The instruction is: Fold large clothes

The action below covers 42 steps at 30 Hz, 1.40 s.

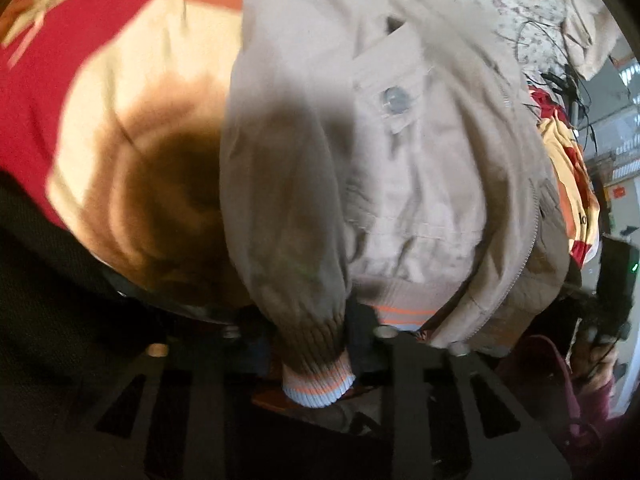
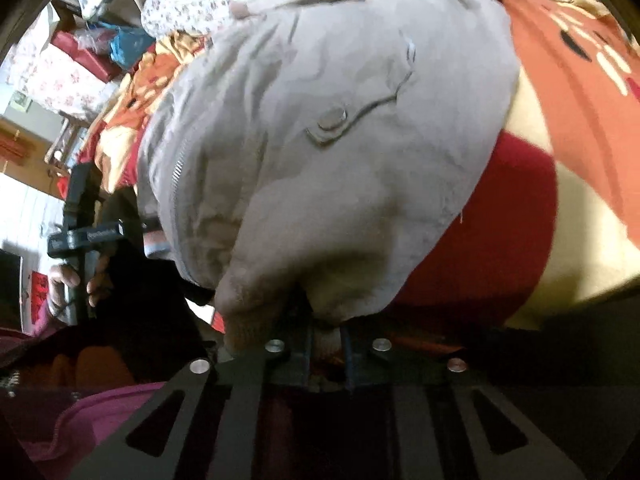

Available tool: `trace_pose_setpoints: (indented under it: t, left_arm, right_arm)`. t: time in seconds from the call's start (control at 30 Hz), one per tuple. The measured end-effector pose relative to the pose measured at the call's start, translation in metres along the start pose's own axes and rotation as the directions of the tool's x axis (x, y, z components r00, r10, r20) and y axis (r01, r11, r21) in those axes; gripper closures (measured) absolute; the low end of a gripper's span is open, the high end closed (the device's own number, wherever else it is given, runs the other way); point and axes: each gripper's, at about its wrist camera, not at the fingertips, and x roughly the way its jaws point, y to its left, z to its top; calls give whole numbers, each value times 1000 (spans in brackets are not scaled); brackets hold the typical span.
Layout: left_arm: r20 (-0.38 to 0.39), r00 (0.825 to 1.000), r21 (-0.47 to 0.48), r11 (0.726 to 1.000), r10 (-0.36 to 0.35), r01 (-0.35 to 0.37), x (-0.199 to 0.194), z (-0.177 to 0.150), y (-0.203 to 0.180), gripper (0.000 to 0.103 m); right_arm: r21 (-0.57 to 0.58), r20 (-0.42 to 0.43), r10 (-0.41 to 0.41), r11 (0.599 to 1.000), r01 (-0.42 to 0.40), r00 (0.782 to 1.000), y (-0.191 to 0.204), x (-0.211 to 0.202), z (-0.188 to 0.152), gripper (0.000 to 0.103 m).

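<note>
Left tool (image 1: 352, 344) clamped on the jacket (image 1: 400, 152) beside the striped cuff (image 1: 318, 386) at six o'clock; right tool (image 2: 326, 344) pinched together on its hem. Spread across the blanket (image 2: 580, 120), gripped at both corners, likely for lifting into a fold.

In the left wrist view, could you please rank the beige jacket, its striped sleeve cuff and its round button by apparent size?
1. beige jacket
2. striped sleeve cuff, though nearness to the camera enlarges it
3. round button
</note>
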Motion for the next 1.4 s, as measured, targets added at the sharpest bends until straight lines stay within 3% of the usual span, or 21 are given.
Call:
trace_pose_setpoints:
  t: [0.17,0.27,0.4,0.67,0.8,1.0,1.13,1.33,1.4]
  left_arm:
    - [121,991,24,998,-58,55,-48,12,-2,90]
    - [246,964,38,995,-98,91,-89,31,-6,90]
    - [340,932,57,992,-126,113,-118,61,-10,90]
    - [471,873,59,992,-127,113,-128,149,-26,91]
    - [512,854,40,995,-96,89,-110,211,-39,92]
    - [515,855,14,998,-61,63,-74,282,-51,92]
    - [511,858,-4,998,-46,55,-51,309,-52,92]
    - [502,861,-57,989,-88,134,-22,342,-31,92]
    - [475,875,-59,988,-97,141,-12,349,-28,87]
  right_arm:
    - [13,163,141,989,-145,976,12,-50,15,96]
    - [-24,236,172,985,-171,957,25,-71,31,97]
    - [-54,327,201,980,-194,923,34,-89,57,97]
    - [28,521,171,976,-217,836,-6,-115,126,100]
    - [91,543,90,982,-165,835,-30,-109,182,100]
    - [182,527,-17,979,-94,850,-64,-80,242,101]
    - [224,503,-98,974,-20,859,-80,-55,271,102]
    - [308,533,-108,949,-73,839,-117,-33,288,102]
    - [327,523,-122,943,-67,844,-126,-25,291,102]
